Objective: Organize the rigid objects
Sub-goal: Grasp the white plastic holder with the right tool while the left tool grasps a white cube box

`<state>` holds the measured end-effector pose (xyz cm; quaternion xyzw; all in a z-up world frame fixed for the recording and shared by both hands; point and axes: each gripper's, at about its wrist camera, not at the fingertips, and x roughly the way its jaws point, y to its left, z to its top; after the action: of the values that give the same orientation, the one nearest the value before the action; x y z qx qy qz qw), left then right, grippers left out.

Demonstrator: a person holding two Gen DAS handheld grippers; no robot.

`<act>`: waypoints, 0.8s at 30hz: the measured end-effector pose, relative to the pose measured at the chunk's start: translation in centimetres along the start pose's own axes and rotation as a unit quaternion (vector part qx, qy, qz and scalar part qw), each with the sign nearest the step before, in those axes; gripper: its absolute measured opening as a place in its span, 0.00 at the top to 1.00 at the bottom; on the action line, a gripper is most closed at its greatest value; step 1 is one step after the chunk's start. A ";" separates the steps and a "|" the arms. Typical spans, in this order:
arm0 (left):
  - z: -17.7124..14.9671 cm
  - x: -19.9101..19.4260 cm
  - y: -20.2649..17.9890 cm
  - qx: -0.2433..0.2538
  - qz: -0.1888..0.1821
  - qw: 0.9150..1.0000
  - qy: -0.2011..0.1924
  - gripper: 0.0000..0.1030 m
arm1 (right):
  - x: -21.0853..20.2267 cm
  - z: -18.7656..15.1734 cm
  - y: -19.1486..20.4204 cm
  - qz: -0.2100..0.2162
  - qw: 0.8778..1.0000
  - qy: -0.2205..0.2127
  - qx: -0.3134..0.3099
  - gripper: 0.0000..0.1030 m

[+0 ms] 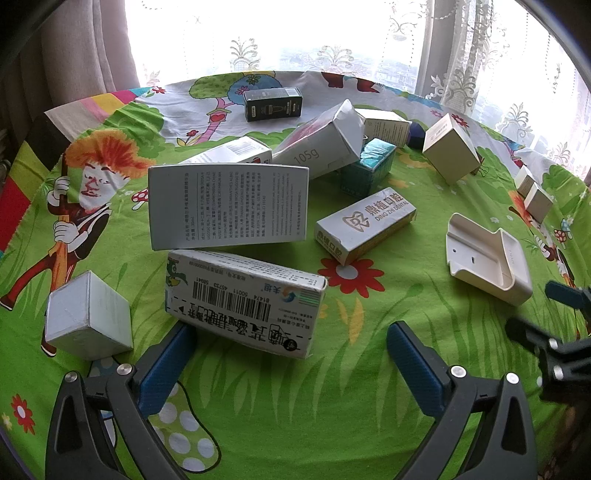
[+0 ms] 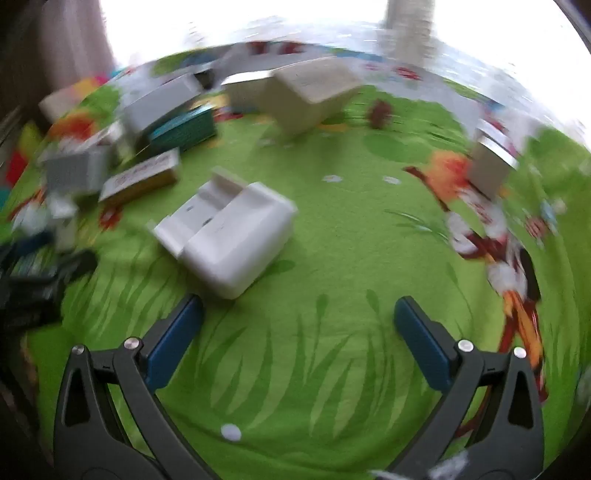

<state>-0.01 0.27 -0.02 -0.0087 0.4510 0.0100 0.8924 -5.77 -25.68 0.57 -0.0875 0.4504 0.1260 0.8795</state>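
Several cardboard boxes lie scattered on a cartoon-print green cloth (image 1: 369,369). My left gripper (image 1: 291,332) is open and empty; a barcode box (image 1: 243,299) lies just ahead, over its left finger tip. Behind it stands a grey text-covered box (image 1: 229,206), and a dental box (image 1: 364,225) lies to the right. A white plastic holder (image 1: 487,258) lies at right; in the blurred right wrist view it (image 2: 225,236) sits just ahead-left of my right gripper (image 2: 299,310), which is open and empty. The right gripper also shows in the left wrist view (image 1: 554,325).
A small white cube box (image 1: 88,321) sits at left. A black box (image 1: 273,104), a 105g box (image 1: 321,142), a teal box (image 1: 367,166) and beige boxes (image 1: 450,147) lie farther back. Curtains and a bright window (image 1: 332,33) stand behind the table.
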 end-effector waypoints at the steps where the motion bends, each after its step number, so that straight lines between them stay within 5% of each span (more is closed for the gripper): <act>1: 0.0 0.0 0.0 0.000 0.000 1.000 0.000 0.00 | 0.0 0.0 -0.1 0.019 0.999 0.001 -0.028 0.00; 7: 0.0 0.0 0.0 0.000 0.000 1.000 0.000 0.00 | 2.1 1.6 -0.7 0.094 0.987 0.000 -0.132 0.00; 13: 0.0 0.0 0.0 0.000 0.000 1.000 0.000 0.00 | 6.2 6.8 2.3 0.142 0.969 0.003 -0.200 0.00; 18: 0.0 0.0 0.0 0.000 0.000 1.000 0.000 0.00 | 6.6 9.1 5.1 0.187 0.961 -0.052 -0.198 0.00; 21: 0.0 0.0 0.0 0.000 0.000 1.000 0.000 0.00 | 6.4 8.2 5.0 0.218 0.961 -0.034 -0.169 0.11; 22: 0.0 0.0 0.0 0.000 0.000 1.000 0.000 0.00 | 5.7 7.6 4.7 0.220 0.963 -0.031 -0.155 0.27; 24: -0.1 -0.1 0.0 0.002 -0.001 1.000 0.002 0.00 | 4.1 5.9 4.4 0.211 0.968 -0.023 -0.138 0.34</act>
<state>-0.18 0.29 0.01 -0.0074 0.4530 0.0082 0.8915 -0.25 -19.35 0.47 -0.1078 0.4165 0.3713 0.8228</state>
